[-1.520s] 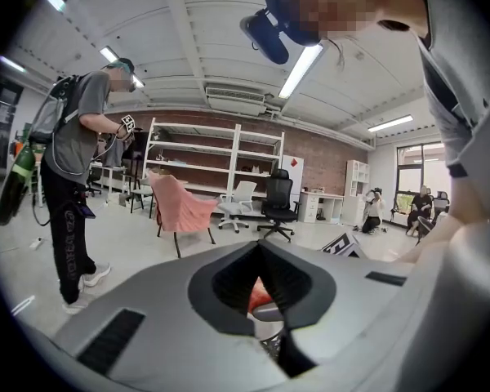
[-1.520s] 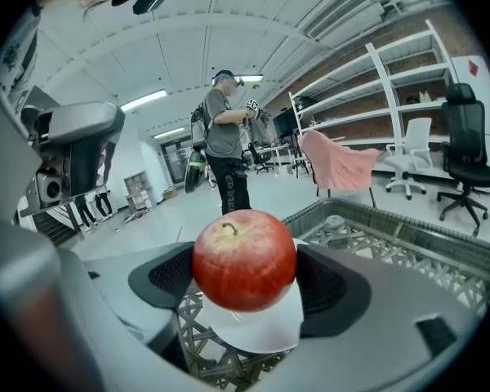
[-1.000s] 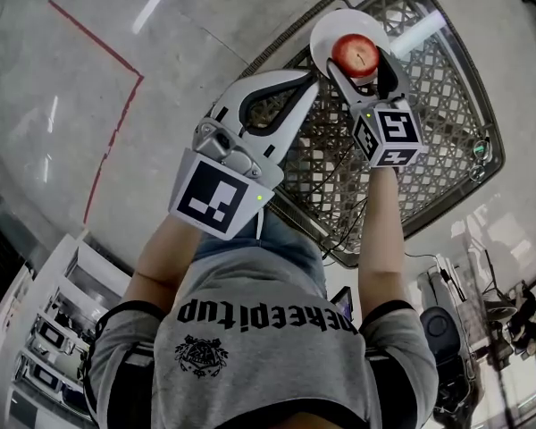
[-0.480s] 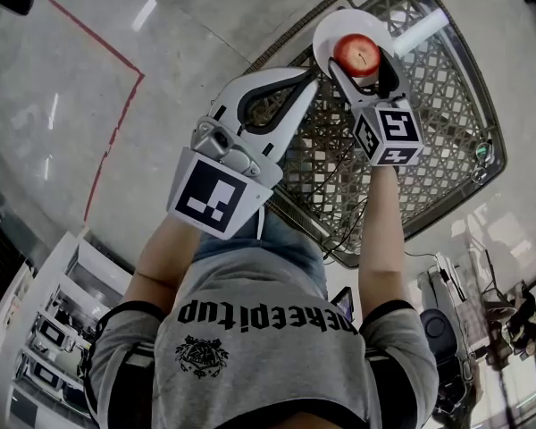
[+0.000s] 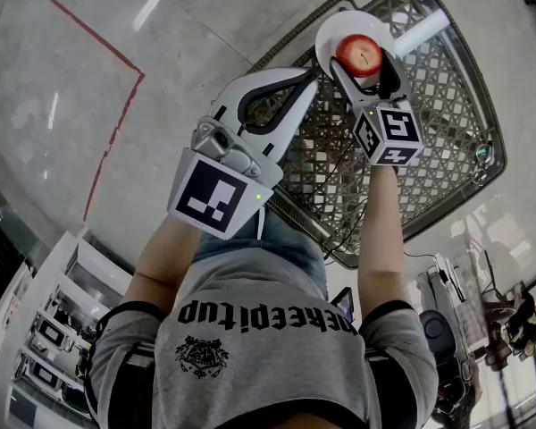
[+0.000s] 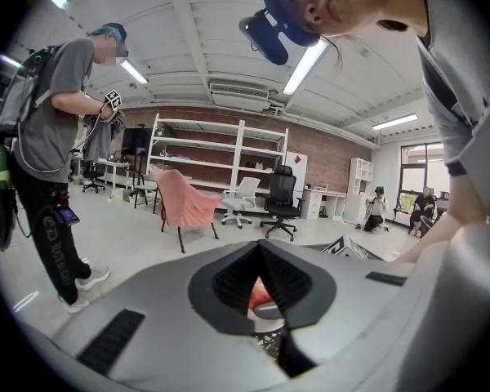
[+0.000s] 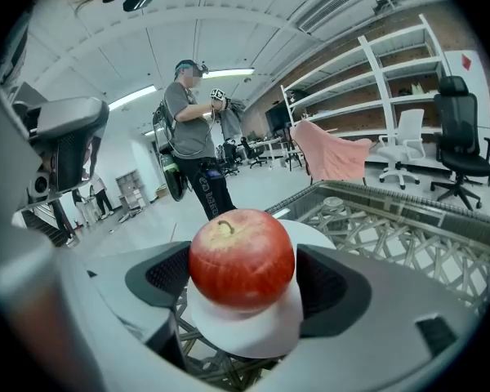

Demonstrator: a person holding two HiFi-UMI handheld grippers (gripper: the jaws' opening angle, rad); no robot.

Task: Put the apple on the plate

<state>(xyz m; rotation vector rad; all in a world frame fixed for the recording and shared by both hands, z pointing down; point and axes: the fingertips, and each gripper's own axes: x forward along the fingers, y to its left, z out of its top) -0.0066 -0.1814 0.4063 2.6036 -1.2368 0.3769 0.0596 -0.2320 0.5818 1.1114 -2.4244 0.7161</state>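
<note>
I am holding my right gripper around the round red apple, its jaws having just been opening; they are now standing wide, the pads flanking the fruit at 3 and 9 o'clock without pressing on it. The apple is sitting upright, stem up, on the small white round plate, toward the plate's 5 o'clock side, on the glass-topped lattice table. My left gripper is waiting at the apple's 8 o'clock, tips together and holding nothing. I am judging the apple firm, fairly weighty, smooth-skinned and ready to roll or bruise, so any hold should be going across its widest middle, gently.
</note>
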